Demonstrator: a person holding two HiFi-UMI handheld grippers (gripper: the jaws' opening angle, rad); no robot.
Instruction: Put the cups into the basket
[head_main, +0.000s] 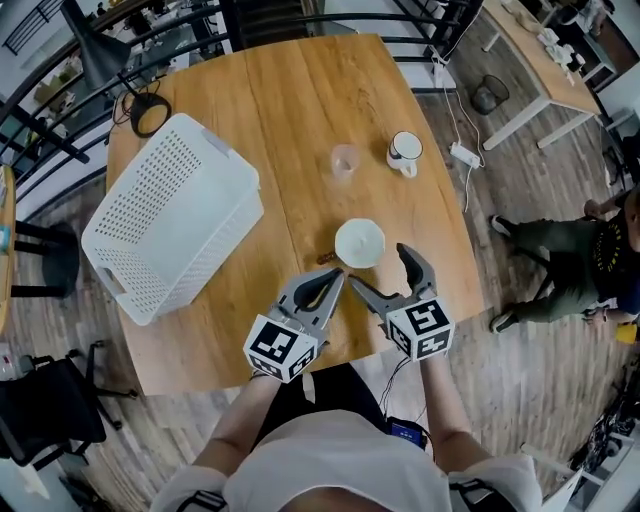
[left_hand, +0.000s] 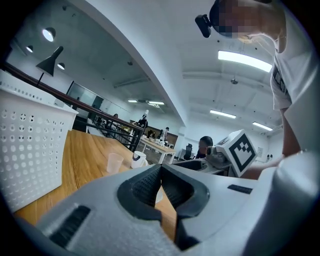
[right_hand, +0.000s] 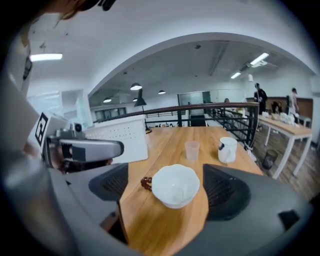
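Right gripper (head_main: 378, 267) spread, white cup (head_main: 359, 243) between its jaws, untouched; left gripper (head_main: 335, 282) pressed together, empty

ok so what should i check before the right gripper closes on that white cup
1. Jaws of the right gripper apart: ok.
2. The white cup upright between those jaws, pads not yet on it: ok.
3. Grip path clear: not ok, a small brown object lies right beside the cup and may get caught.
4. The left gripper shut, empty, off the cup: ok.
5. The clear cup and the mug stand well beyond it: ok.
6. Opening of the basket faces up: cannot tell.
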